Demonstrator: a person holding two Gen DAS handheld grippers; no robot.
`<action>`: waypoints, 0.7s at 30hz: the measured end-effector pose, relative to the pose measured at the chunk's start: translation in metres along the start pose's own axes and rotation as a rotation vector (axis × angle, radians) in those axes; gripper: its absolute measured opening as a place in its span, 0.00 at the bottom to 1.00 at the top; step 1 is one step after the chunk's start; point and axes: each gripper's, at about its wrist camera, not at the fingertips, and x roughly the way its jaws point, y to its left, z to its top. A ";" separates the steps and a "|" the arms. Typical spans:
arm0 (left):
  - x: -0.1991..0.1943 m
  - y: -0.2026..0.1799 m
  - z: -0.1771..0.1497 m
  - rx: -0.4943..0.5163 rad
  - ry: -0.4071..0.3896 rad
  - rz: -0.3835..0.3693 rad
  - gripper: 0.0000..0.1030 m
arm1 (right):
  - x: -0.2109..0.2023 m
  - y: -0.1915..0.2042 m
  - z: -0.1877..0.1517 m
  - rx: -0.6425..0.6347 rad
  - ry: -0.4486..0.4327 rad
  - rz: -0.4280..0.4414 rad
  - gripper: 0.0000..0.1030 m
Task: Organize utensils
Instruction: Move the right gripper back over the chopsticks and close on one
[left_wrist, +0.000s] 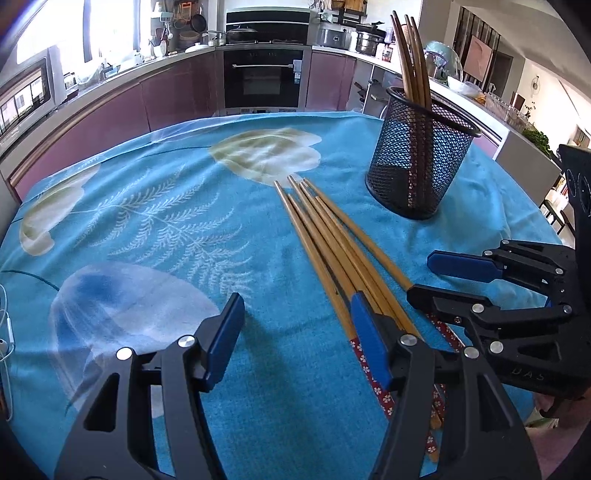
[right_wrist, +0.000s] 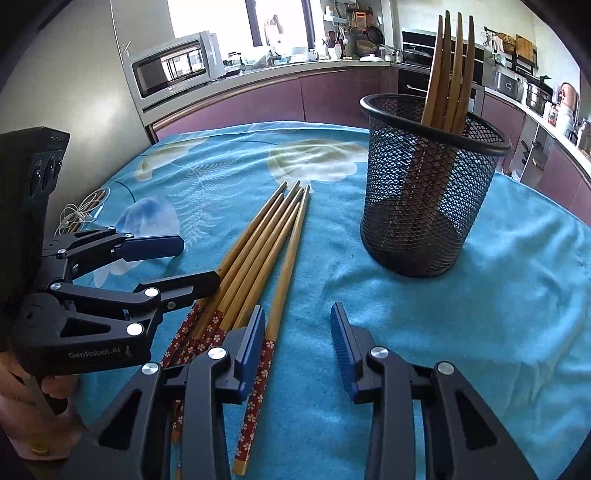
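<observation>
Fingers of both grippers stand spread, pinching nothing: the right gripper (right_wrist: 297, 343) straddles the outermost loose chopstick, while the left gripper (left_wrist: 295, 341) sits beside the bundle, one finger touching it. Six chopsticks (right_wrist: 258, 258) lie on the blue tablecloth (right_wrist: 480, 314), tips fanned toward the mesh cup (right_wrist: 424, 206). Four brown utensils (right_wrist: 448, 74) already stand in it, so the job looks partly done; the loose bundle remains.
</observation>
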 end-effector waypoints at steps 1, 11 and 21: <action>0.000 0.000 0.000 0.001 0.001 0.000 0.58 | 0.000 -0.001 0.000 0.002 0.000 0.000 0.31; 0.004 0.000 0.002 0.032 0.017 0.007 0.43 | 0.002 -0.002 0.002 0.000 0.007 -0.010 0.29; 0.013 0.001 0.013 0.033 0.023 0.021 0.38 | 0.015 0.004 0.016 -0.030 0.008 -0.020 0.29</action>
